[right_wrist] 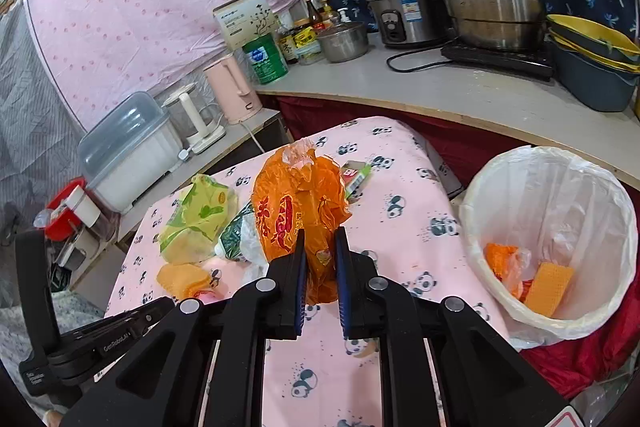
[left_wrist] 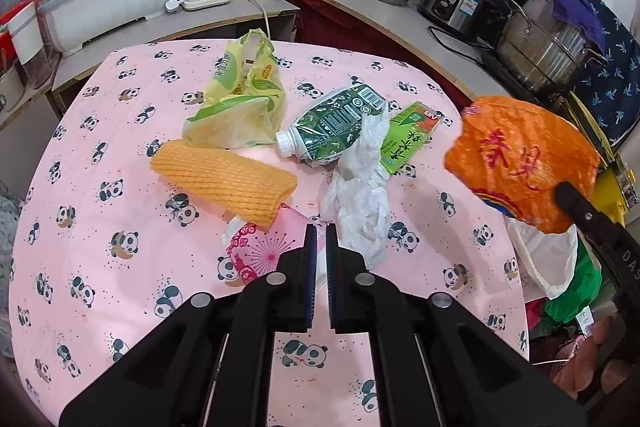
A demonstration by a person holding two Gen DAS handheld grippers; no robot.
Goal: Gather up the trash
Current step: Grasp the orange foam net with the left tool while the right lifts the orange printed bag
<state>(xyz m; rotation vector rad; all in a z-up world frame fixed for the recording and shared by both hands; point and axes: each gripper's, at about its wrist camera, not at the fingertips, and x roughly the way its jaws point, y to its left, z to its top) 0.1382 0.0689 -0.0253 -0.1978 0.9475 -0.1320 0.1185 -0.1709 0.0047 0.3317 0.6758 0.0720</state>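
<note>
While right tongs [right_wrist: 320,259] pinch orange bag [right_wrist: 300,203] near table edge, left tongs [left_wrist: 320,247] narrow, empty, lined bin [right_wrist: 472,211] beside.

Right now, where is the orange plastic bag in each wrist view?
Left wrist: orange plastic bag at right, held off the table.
Right wrist: centre, orange plastic bag clamped in the right tool.
Shared landmark: green drink carton beside it.

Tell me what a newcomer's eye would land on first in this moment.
The crumpled orange plastic bag, pinched in the right gripper above the pink panda-print tablecloth. Next, the white-lined round trash bin right of the table, holding orange scraps. The left gripper hovers nearly closed over remaining litter.
</note>
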